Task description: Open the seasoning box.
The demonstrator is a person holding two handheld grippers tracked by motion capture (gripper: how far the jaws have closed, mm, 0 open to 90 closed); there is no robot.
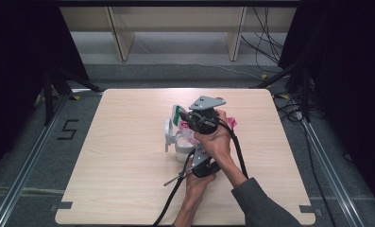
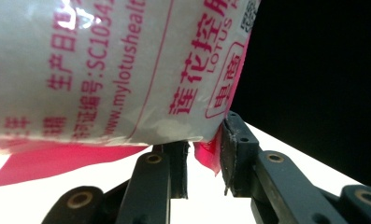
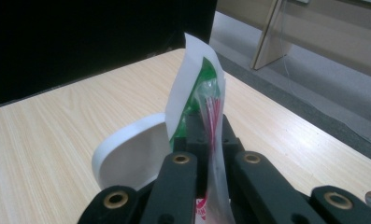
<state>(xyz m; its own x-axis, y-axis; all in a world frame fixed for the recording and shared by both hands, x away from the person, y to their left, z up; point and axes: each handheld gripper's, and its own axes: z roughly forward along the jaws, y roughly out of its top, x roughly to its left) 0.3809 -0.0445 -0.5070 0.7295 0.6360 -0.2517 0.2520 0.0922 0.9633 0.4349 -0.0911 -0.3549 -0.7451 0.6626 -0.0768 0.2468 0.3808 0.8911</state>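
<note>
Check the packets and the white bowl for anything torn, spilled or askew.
Nothing stands out. The right tongs pinch a green-and-white packet upright above the white bowl; the left tongs hold the pink-printed pouch by its edge. No spill shows.

the high view looks forward and down from above the person's side of the counter [image 1: 128,189], far enough back to take in the whole top, the floor around it and the shelving beyond. the left gripper view rides on the left claw [image 2: 204,161] and looks along its jaws, so near to a printed pink-and-white packet [image 2: 103,70] that the print is readable. the right gripper view rides on the right claw [image 3: 206,140] and faces across the counter [image 3: 57,135] towards the far floor. high view and right gripper view share the counter top and a white dish [image 3: 127,154].
</note>
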